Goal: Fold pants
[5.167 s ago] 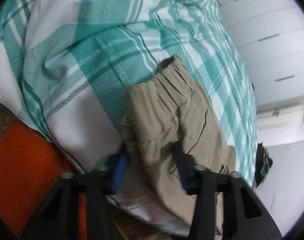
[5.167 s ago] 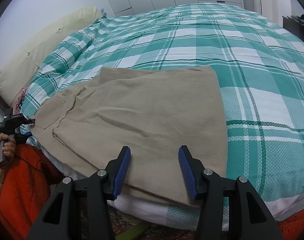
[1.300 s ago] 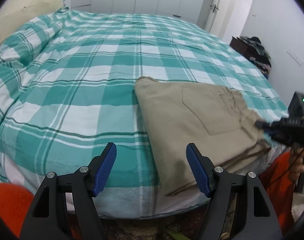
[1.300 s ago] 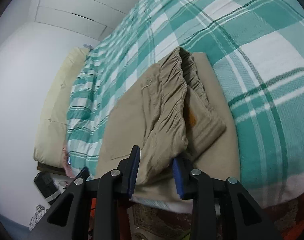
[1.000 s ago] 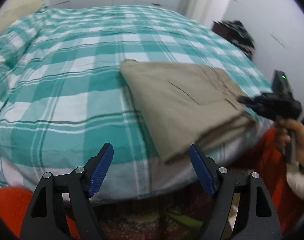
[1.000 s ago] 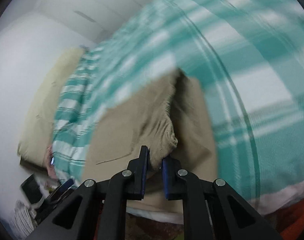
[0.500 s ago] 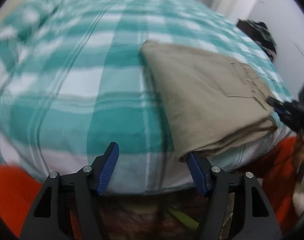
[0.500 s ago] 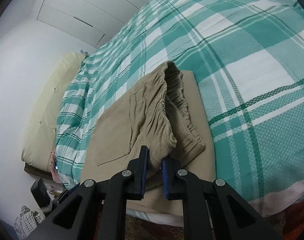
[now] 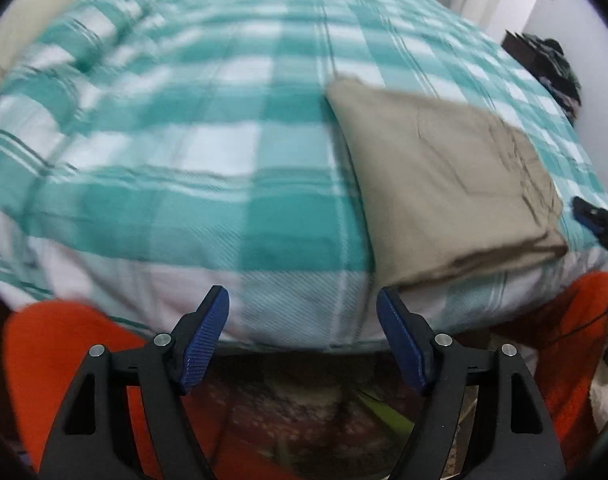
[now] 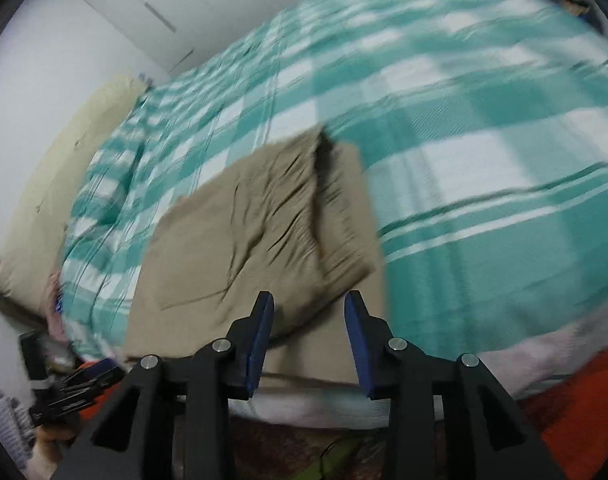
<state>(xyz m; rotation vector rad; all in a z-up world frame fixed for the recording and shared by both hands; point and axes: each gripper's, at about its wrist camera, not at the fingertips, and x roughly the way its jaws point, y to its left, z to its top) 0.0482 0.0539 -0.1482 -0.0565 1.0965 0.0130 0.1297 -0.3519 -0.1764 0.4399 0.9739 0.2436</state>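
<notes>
The khaki pants (image 9: 444, 184) lie folded into a compact rectangle at the near edge of the bed. In the right wrist view the pants (image 10: 256, 232) show the gathered waistband on top. My left gripper (image 9: 304, 332) is open and empty, held off the bed's edge to the left of the pants. My right gripper (image 10: 308, 336) is open and empty, just in front of the pants' near corner. The right gripper's tip (image 9: 596, 220) shows at the right edge of the left wrist view. The left gripper (image 10: 72, 388) shows at the lower left of the right wrist view.
The bed has a teal and white plaid cover (image 9: 192, 152). A cream pillow (image 10: 52, 192) lies at the head. White wardrobe doors (image 10: 156, 12) stand behind. Orange fabric (image 9: 56, 344) and a patterned rug (image 9: 296, 420) are below the bed's edge. Dark clutter (image 9: 552, 64) sits far right.
My right gripper has let go of the waistband, opened and drawn back. The pants now rest flat. My left gripper stayed open and shifted, both views blurred by motion.
</notes>
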